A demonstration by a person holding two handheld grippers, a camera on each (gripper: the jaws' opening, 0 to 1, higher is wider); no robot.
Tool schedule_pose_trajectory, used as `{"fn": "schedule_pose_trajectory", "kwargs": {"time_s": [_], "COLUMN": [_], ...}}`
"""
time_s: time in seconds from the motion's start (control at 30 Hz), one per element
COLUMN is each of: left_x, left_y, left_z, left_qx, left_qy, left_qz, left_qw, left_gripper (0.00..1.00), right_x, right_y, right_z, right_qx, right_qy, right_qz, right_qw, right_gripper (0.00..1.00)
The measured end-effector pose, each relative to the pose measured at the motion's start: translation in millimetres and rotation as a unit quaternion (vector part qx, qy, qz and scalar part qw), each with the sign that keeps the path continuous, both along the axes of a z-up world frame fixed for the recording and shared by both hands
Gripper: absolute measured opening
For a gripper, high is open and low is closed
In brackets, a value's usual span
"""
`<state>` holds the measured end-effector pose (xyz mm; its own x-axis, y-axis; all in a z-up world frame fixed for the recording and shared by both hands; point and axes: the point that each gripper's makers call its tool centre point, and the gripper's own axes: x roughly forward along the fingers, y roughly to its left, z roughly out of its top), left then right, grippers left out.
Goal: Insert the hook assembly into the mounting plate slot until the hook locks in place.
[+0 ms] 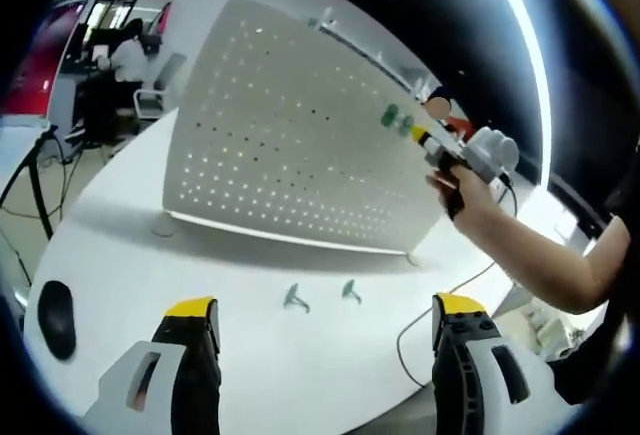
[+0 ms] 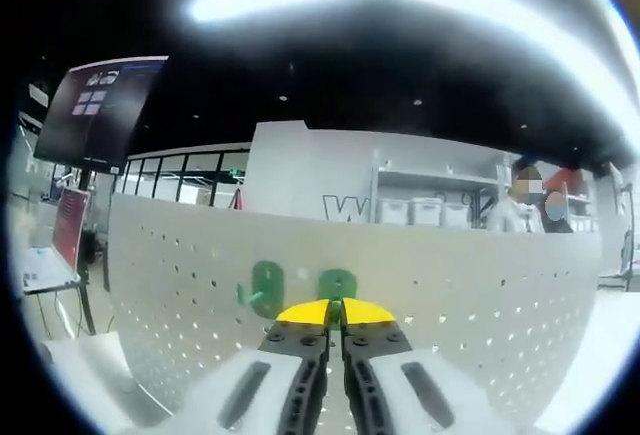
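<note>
A white pegboard mounting plate (image 1: 290, 155) stands upright on the white table (image 1: 120, 255). Two green hooks (image 1: 397, 120) sit in its upper right holes, seen close up as a left hook (image 2: 266, 288) and a right hook (image 2: 338, 283). Two more green hooks (image 1: 296, 299) (image 1: 351, 292) lie on the table in front of the plate. My right gripper (image 2: 335, 312) is shut, its yellow tips right at the right hook; whether it pinches that hook is hidden. A hand holds the same gripper (image 1: 428, 140) beside the mounted hooks. My left gripper (image 1: 325, 307) is open above the table, holding nothing.
A black oval object (image 1: 55, 320) lies at the table's left edge. A grey cable (image 1: 425, 310) runs off the table's right side. The person's forearm (image 1: 540, 255) reaches in from the right. Behind the plate (image 2: 480, 305) are office desks, shelves and seated people.
</note>
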<state>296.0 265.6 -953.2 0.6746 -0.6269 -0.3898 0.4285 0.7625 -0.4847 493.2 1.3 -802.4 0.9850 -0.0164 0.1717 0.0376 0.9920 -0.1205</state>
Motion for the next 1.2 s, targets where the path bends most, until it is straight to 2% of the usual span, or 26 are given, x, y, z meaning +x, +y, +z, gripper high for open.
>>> {"fn": "schedule_pose_trajectory", "kwargs": {"time_s": [0.13, 0.27, 0.37, 0.47, 0.7, 0.83, 1.07, 1.13, 1.2], "left_x": [0.1, -0.2, -1.8, -2.3, -2.8, -2.5, -6.5, -7.7, -8.6], "left_y": [1.3, 2.1, 1.3, 1.8, 3.5, 6.8, 8.1, 7.5, 7.1], "left_z": [0.1, 0.6, 0.5, 0.0, 1.1, 2.5, -2.8, -3.9, -3.4], "left_qx": [0.000, -0.002, 0.001, -0.001, 0.001, 0.001, 0.002, 0.003, 0.003], "left_qy": [-0.001, 0.000, -0.001, 0.000, -0.002, -0.003, 0.003, 0.005, 0.005], "left_qz": [0.002, 0.003, 0.000, 0.004, 0.006, 0.011, 0.015, 0.014, 0.015], "left_qw": [1.0000, 1.0000, 1.0000, 1.0000, 1.0000, 0.9999, 0.9999, 0.9999, 0.9999], "left_gripper": [0.88, 0.88, 0.88, 0.88, 0.88, 0.88, 0.88, 0.88, 0.87], "right_x": [-0.7, 5.0, 7.0, 5.3, -0.3, -9.1, -33.7, -40.1, -49.7], "right_y": [-0.5, -1.5, -2.0, 1.9, 4.4, 6.7, -10.6, -20.3, -27.5], "right_z": [-0.2, -4.9, -5.7, 0.7, 17.0, 24.7, 9.7, -1.3, -5.4], "right_qx": [0.009, 0.002, 0.013, 0.000, 0.020, 0.016, 0.007, -0.001, 0.003], "right_qy": [0.015, 0.026, 0.029, 0.018, 0.002, -0.009, 0.005, 0.025, 0.026], "right_qz": [-0.002, 0.004, 0.009, 0.013, 0.026, 0.046, 0.051, 0.040, 0.034], "right_qw": [0.9998, 0.9997, 0.9995, 0.9998, 0.9995, 0.9988, 0.9987, 0.9989, 0.9991], "right_gripper": [0.00, 0.02, 0.09, 0.09, 0.12, 0.13, 0.18, 0.17, 0.17]}}
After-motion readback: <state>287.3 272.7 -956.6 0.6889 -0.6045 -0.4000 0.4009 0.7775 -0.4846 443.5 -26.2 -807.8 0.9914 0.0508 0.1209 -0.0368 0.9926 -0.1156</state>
